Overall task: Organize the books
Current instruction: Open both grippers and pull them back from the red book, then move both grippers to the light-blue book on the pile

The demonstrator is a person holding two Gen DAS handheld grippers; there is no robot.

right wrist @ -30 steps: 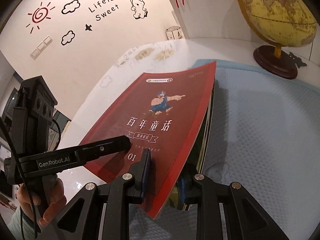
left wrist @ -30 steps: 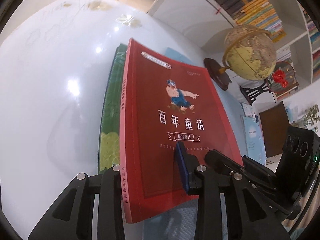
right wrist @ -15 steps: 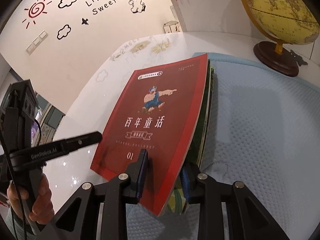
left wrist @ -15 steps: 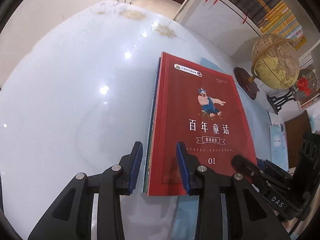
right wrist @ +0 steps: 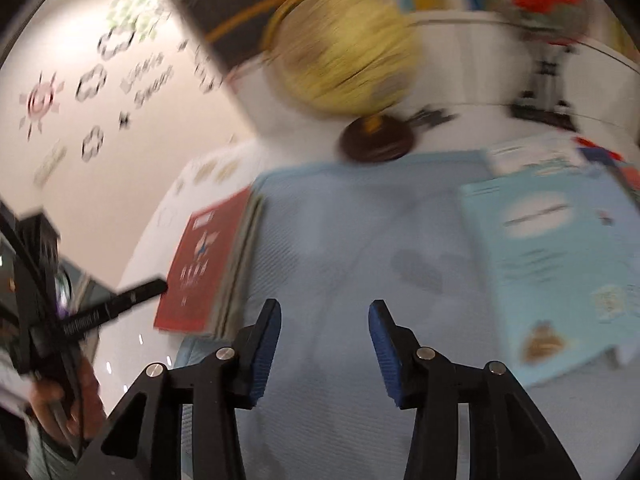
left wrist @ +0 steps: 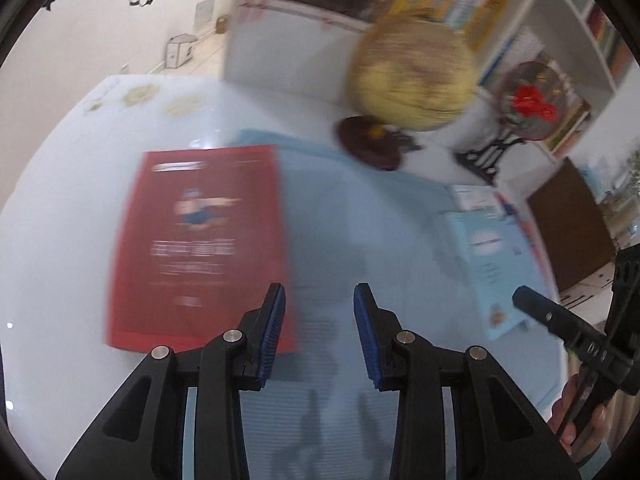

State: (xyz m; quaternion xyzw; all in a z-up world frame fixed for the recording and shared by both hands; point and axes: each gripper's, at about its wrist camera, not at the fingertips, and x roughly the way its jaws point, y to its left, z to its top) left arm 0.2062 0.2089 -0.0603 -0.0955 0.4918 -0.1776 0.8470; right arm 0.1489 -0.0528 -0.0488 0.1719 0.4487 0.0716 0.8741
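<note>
Released red book (left wrist: 200, 248), title motion-blurred

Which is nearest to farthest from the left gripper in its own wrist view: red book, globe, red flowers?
From the left gripper:
1. Red book, just left of the fingers, flat on the table.
2. Globe, ahead, slightly right.
3. Red flowers, far right, by the shelves.

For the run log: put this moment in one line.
red book flat on stack | left gripper empty, open | right gripper jaws opening, empty | light-blue book on mat
</note>
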